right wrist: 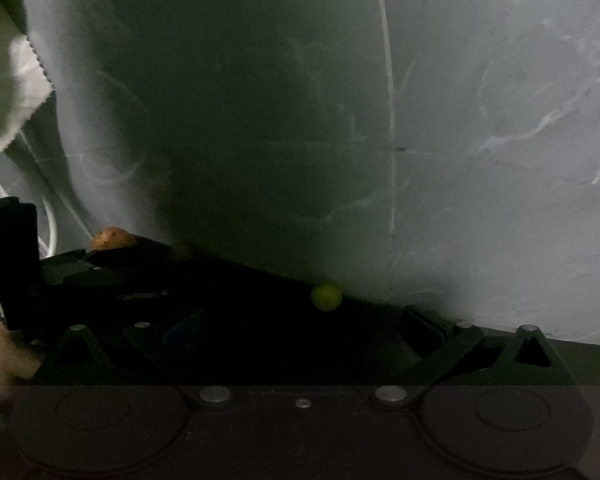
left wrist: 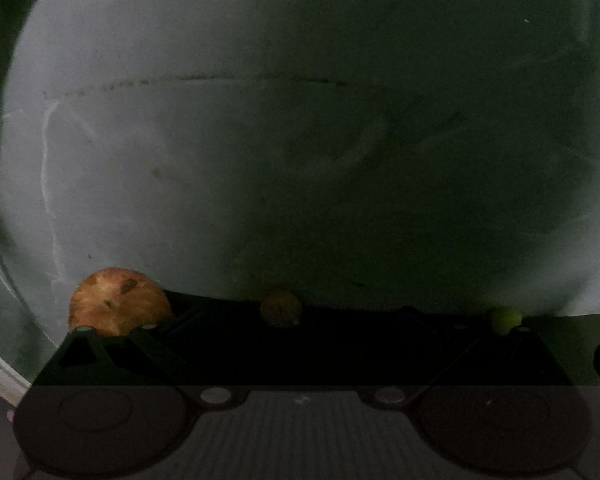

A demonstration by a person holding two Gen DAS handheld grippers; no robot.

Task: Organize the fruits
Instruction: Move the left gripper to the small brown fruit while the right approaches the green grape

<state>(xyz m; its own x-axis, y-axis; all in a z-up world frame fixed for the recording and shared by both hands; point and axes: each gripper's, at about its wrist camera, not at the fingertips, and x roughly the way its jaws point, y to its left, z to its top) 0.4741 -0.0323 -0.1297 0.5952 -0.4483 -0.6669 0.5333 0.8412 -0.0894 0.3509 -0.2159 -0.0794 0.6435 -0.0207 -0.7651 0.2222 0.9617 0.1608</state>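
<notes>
L gripper: very dark in its own wrist cam, fingers wide apart at far L and R of frame, jaws spread w/ nothing seen between; fingertips hard to make out. R gripper: fingers also set wide, jaws apart, nothing clamped. In R cam the L gripper's black body sits just beside, to the L. A hand shows at lower L edge.

My left wrist camera is dim. I make out a grey scratched surface filling most of the view. Against its lower edge sits an orange-red speckled fruit. Right of that fruit lies a smaller brownish fruit, and farther right a small green fruit. The left tongs are too dark to read.
</notes>
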